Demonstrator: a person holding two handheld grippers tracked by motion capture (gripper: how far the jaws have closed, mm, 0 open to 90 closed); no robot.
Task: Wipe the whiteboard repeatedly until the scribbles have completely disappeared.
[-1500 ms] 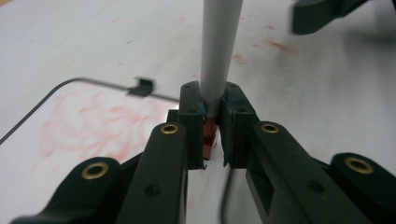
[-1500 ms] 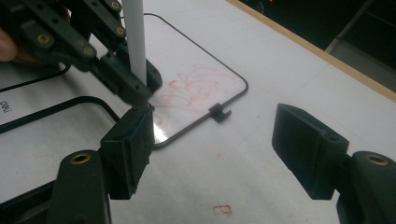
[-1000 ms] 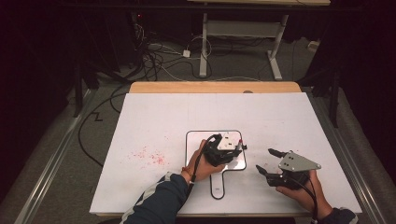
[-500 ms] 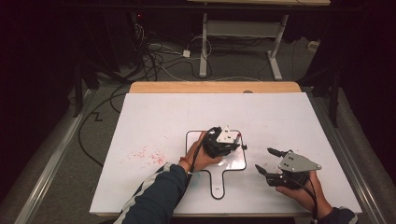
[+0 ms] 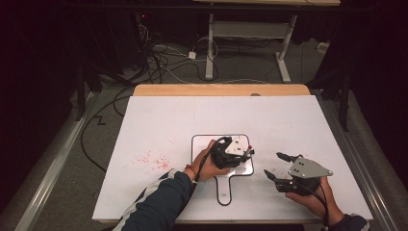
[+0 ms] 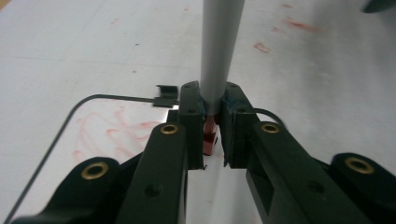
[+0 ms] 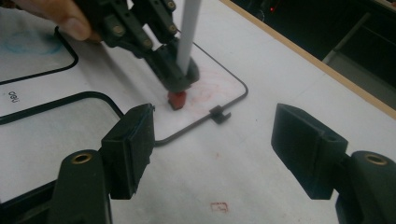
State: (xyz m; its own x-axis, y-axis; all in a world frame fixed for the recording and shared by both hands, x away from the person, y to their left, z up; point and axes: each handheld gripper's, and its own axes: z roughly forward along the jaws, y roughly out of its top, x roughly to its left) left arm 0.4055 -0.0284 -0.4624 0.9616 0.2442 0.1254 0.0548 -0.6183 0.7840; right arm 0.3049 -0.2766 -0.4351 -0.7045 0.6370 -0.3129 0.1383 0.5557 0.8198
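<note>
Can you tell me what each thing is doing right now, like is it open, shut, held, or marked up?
left gripper: shut on the marker, over the board.
marker: upright, red tip down at the board, held by the jaws.
small whiteboard: lying flat on the table, faint red smears on it.
right gripper: open, holding nothing, beside the board.
table: flat, speckled with red marks.

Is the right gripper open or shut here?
Open: the right gripper jaws stand wide apart with nothing between them, beside the whiteboard.

Two hand-held grippers: left (image 5: 236, 155) and right (image 5: 278, 166); one whiteboard (image 5: 226, 190); one marker (image 7: 187, 32); one table (image 5: 168, 120)
</note>
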